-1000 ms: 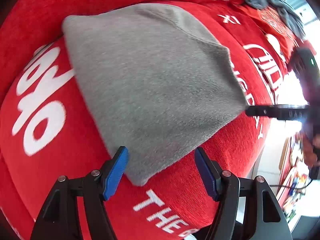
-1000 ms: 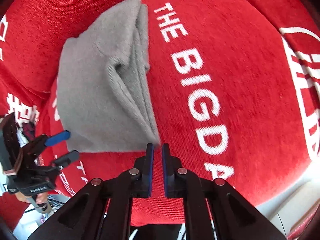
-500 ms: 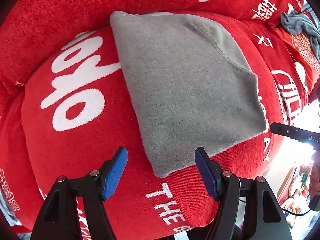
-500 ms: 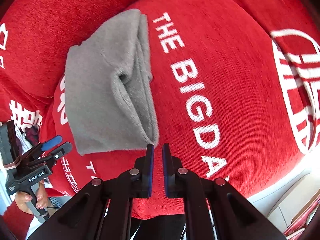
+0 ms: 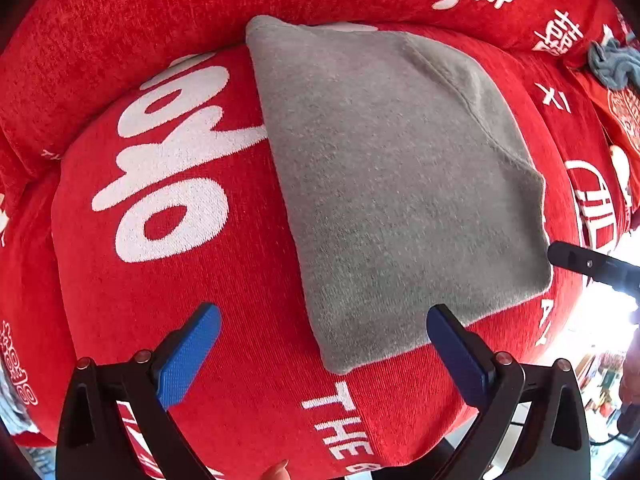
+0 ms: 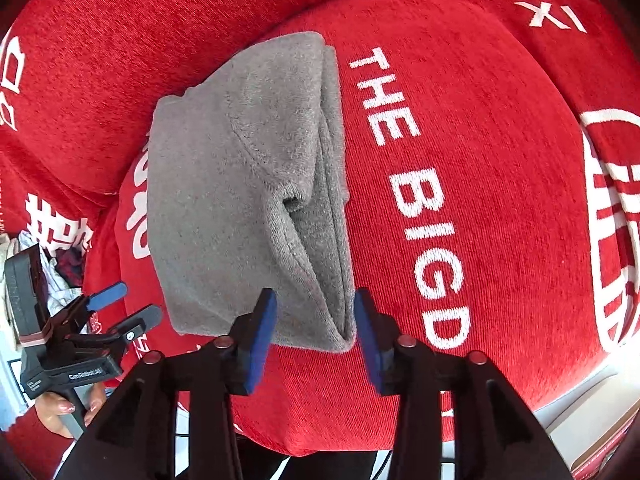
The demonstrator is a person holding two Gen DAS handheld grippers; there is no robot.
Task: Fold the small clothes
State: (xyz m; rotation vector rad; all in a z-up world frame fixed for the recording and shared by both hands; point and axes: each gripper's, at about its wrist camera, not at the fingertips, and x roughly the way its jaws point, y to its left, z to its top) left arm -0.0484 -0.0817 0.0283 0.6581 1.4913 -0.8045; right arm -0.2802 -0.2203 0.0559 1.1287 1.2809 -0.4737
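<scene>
The grey garment (image 5: 400,184) lies folded on the red cushion (image 5: 168,280). The left tongs (image 5: 322,344) are held wide open near its corner. The right tongs (image 6: 316,336) are opened around the layered edge, nothing gripped. All layers should probably be caught together, so the fold is kept neat.

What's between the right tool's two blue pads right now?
In the right wrist view, the near corner of the folded gray garment sits between the open right tool, its pads not touching it.
</scene>
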